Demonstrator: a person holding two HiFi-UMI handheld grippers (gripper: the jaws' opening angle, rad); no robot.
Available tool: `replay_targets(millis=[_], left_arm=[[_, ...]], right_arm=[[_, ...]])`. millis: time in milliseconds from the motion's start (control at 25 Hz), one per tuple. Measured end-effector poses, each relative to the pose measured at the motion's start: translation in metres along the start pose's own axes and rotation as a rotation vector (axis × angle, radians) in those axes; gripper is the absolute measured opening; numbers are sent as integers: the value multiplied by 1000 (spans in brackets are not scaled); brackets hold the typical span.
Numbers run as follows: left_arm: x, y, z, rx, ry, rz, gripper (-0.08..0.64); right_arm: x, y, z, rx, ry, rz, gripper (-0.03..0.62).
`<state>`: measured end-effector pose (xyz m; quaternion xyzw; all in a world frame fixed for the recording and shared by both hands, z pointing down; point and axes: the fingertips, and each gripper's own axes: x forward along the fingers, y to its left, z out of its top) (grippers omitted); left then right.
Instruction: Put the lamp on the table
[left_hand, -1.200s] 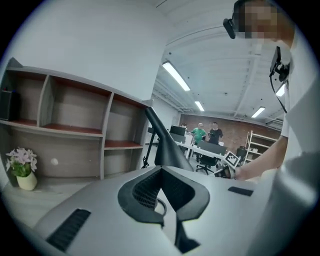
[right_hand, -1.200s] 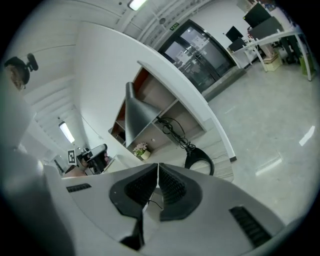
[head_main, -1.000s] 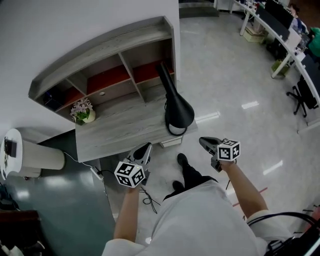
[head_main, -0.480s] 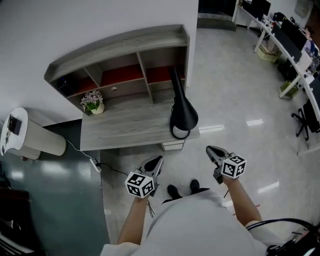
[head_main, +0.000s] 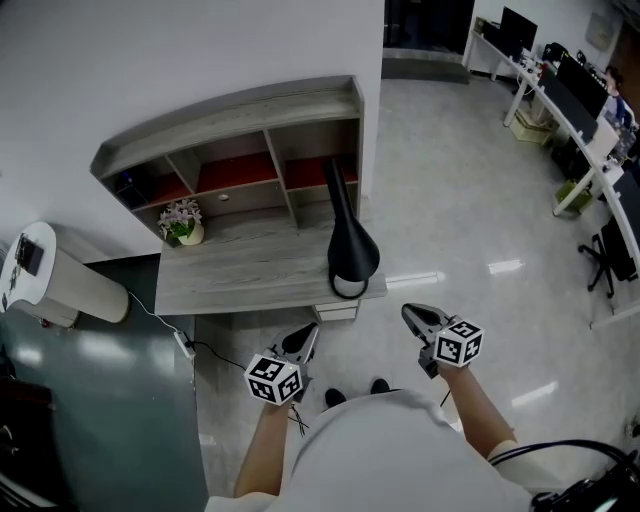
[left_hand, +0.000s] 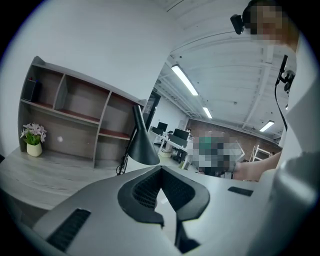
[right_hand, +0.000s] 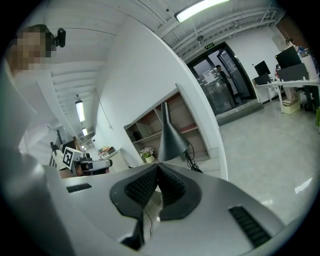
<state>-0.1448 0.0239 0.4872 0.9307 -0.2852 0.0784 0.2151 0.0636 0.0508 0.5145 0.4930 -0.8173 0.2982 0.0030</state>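
A black cone-shaded lamp (head_main: 346, 245) stands on the right end of the grey wooden desk (head_main: 240, 270), close to its front edge; it also shows as the lamp (left_hand: 141, 145) and the lamp (right_hand: 171, 136) in the two gripper views. My left gripper (head_main: 309, 335) hangs below the desk's front edge, jaws pressed together with nothing between them. To its right, over the floor, my right gripper (head_main: 412, 313) is likewise shut and empty. Both stand apart from the lamp.
A shelf hutch (head_main: 240, 140) tops the desk, with a small flower pot (head_main: 181, 223) at its left. A white appliance (head_main: 55, 285) stands left of the desk, with a cable and power strip (head_main: 185, 343) on the floor. Office desks and chairs (head_main: 590, 150) line the far right.
Both grippers have drawn back from the desk toward my body, and the view has shifted so the desk and lamp sit a little higher and further off. The lamp stays on the desk.
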Motion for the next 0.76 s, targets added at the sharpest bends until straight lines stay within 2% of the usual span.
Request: replay_targets(millis=[200, 760], left_arm=[[8, -5, 14, 22, -9, -7, 11], [26, -11, 27, 24, -12, -20, 11]], right_arm=[[2, -3, 12, -15, -7, 14, 17], [2, -4, 27, -29, -3, 47, 18]])
